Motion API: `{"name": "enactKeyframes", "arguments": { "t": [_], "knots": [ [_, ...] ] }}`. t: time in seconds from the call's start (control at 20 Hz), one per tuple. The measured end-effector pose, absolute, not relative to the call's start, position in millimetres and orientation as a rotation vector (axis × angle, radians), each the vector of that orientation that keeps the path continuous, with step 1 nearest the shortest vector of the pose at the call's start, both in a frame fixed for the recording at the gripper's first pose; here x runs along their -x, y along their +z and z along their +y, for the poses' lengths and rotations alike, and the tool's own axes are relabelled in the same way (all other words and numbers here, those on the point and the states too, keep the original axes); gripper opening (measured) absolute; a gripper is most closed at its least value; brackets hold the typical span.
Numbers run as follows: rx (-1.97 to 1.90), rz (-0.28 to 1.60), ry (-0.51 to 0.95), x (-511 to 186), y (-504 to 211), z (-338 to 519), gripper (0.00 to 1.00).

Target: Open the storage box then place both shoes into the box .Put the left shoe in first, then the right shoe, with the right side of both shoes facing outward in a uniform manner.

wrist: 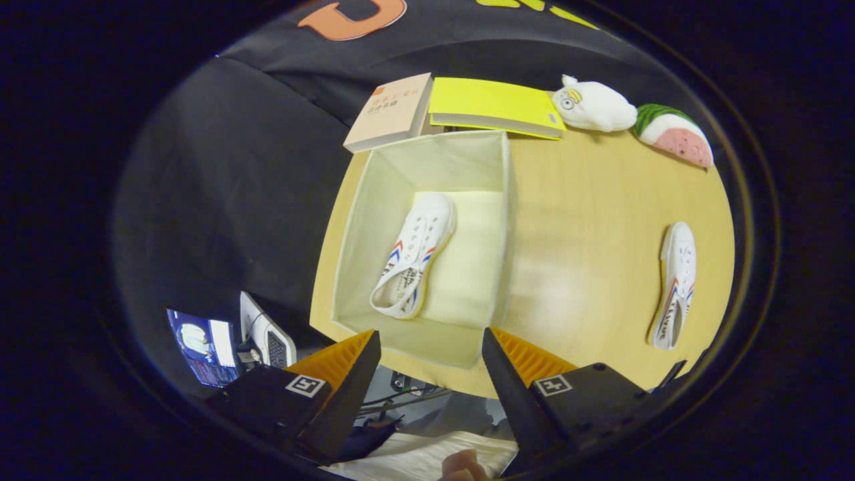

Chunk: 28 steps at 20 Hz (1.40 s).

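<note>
Wooden table (588, 220), tongs (431, 347) spread empty, storage box (361, 227) holding one shoe (415, 264) just ahead

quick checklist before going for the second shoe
1. Storage box open: ok, no lid over it.
2. First shoe in box: ok, lying on the box floor toward one wall.
3. Room beside it for another shoe: ok, bare floor shows next to it.
4. Second shoe: ok, lying alone on the table, nothing on it.
5. Gripper: ok, fingers apart and holding nothing, just short of the box's near wall.
6. Which side of each shoe faces outward: cannot tell.
</note>
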State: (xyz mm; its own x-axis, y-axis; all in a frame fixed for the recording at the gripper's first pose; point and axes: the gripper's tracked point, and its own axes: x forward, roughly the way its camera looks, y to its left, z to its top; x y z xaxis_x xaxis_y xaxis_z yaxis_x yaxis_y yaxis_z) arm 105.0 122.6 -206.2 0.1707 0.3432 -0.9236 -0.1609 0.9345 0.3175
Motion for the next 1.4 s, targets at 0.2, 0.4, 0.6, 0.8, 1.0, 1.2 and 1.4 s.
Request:
{"name": "enactKeyframes", "arguments": {
  "t": [0.2, 0.4, 0.6, 0.8, 1.0, 1.2, 1.4],
  "knots": [
    [-0.186, 1.364, 0.266, -108.5, -217.4, 40.4, 0.97],
    [-0.120, 1.394, 0.127, -112.9, -244.8, -49.1, 0.97],
    [-0.078, 1.430, 0.046, -114.1, -267.7, -111.0, 0.97],
    [-0.022, 1.466, -0.039, -119.9, -291.6, -167.5, 0.98],
    [0.031, 1.478, -0.084, -127.3, -318.9, -211.6, 0.98],
    [0.111, 1.466, -0.093, -138.5, -346.2, -236.9, 0.97],
    [0.109, 1.470, -0.057, -144.8, -366.8, -242.7, 0.84]
  ]
}}
